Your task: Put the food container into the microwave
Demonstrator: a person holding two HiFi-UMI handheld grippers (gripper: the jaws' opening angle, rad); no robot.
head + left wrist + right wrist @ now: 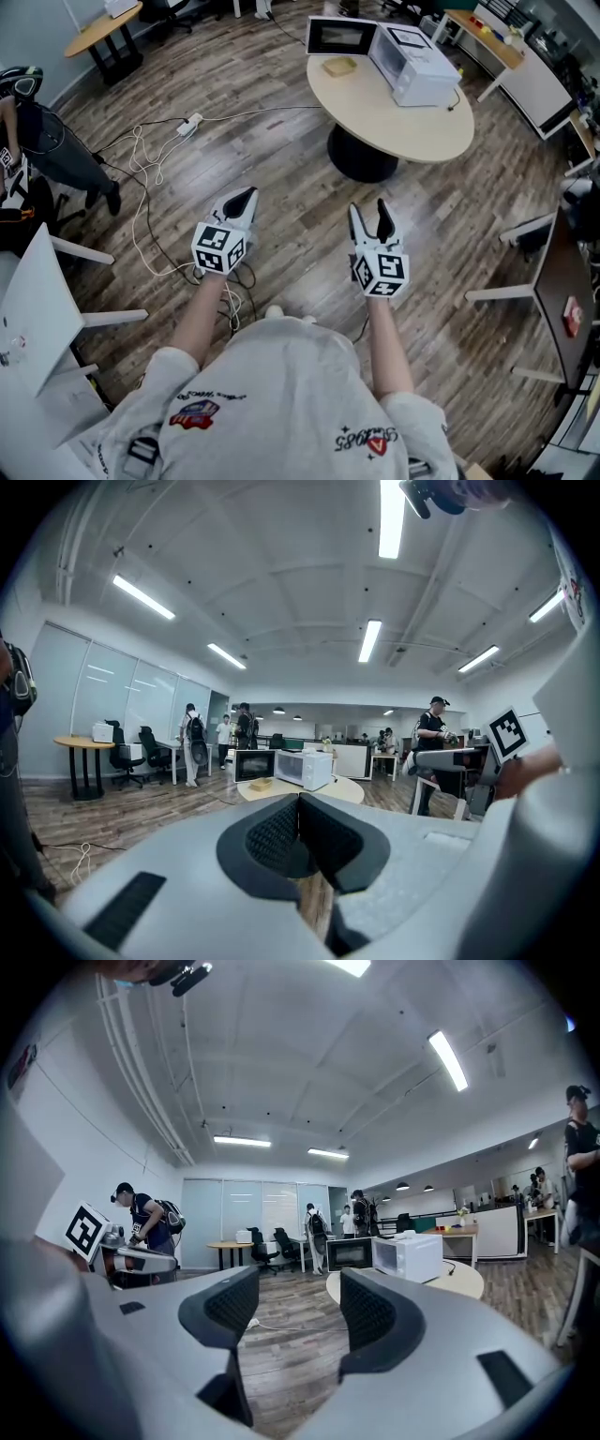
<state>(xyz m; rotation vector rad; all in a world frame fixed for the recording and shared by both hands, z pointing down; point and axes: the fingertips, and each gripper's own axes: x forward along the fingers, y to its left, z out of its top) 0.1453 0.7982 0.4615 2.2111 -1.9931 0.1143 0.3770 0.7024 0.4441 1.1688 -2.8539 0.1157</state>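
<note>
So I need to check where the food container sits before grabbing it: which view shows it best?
The head view: the food container lies in plain sight from above on the round table, beside the open microwave. The left gripper view shows it small and distant; in the right gripper view I cannot make it out.

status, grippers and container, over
Left gripper shut, empty; right gripper open, empty. Tan food container on round beige table, beside white microwave, door open. White floor cables off to left.

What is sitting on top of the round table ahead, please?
On the round table stand a white microwave, its door swung open, and a small tan food container beside that door. The microwave's inside is hidden from view.
</note>
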